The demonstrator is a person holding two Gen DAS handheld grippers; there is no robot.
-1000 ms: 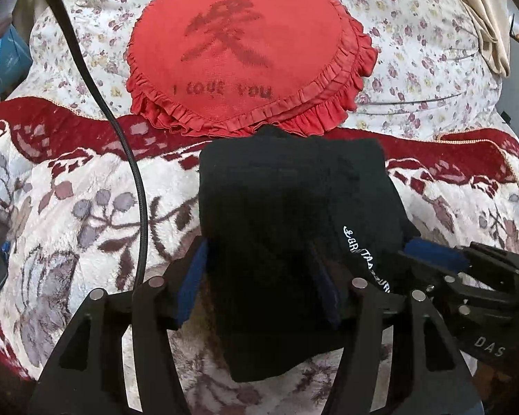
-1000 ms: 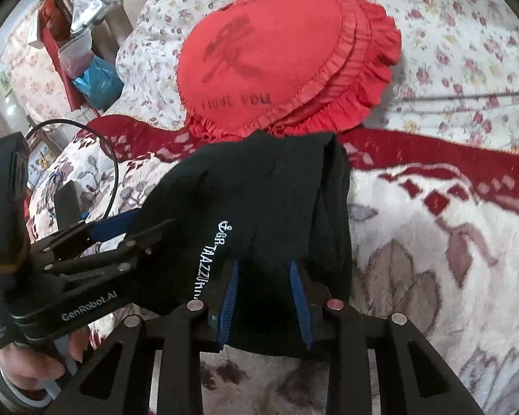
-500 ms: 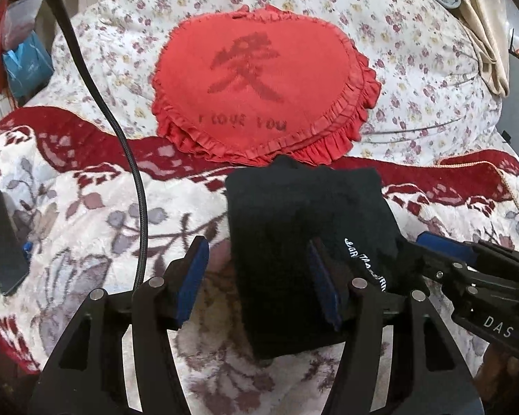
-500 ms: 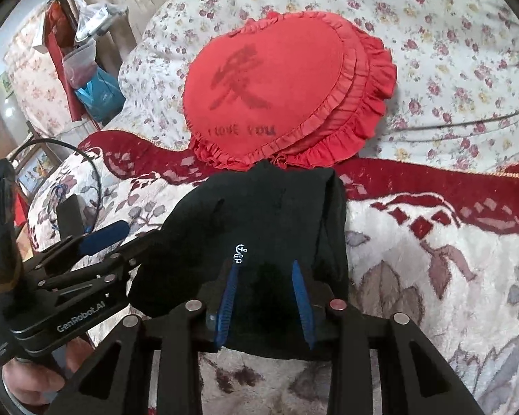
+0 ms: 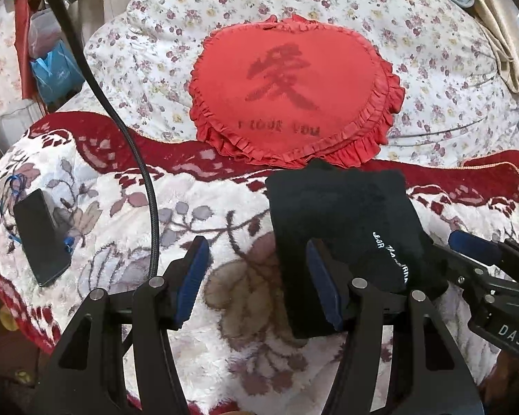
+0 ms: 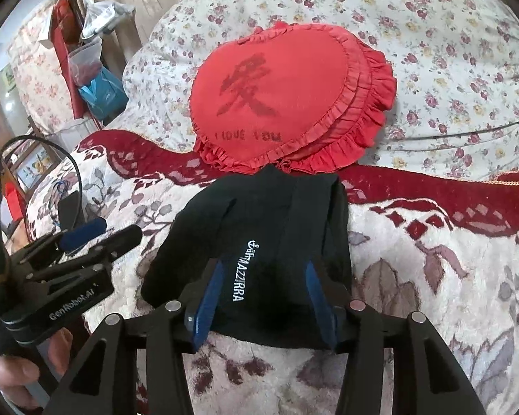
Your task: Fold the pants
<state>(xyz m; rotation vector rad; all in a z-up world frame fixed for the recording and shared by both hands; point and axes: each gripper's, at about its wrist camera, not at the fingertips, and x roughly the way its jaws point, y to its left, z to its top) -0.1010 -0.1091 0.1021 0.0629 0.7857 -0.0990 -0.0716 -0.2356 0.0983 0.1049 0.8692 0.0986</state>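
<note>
Right claw (image 6: 261, 297) opening astride folded black pants (image 6: 259, 235), long axis toward red heart pillow (image 6: 287, 100).

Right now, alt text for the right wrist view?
A folded black fabric pants bundle with white lettering lies on a white-and-red floral plush blanket, between the opening fingers of the right claw, whose blue pads look clear of it. A red heart-shaped ruffled cushion sits behind; the left claw hangs at left, empty.
</note>
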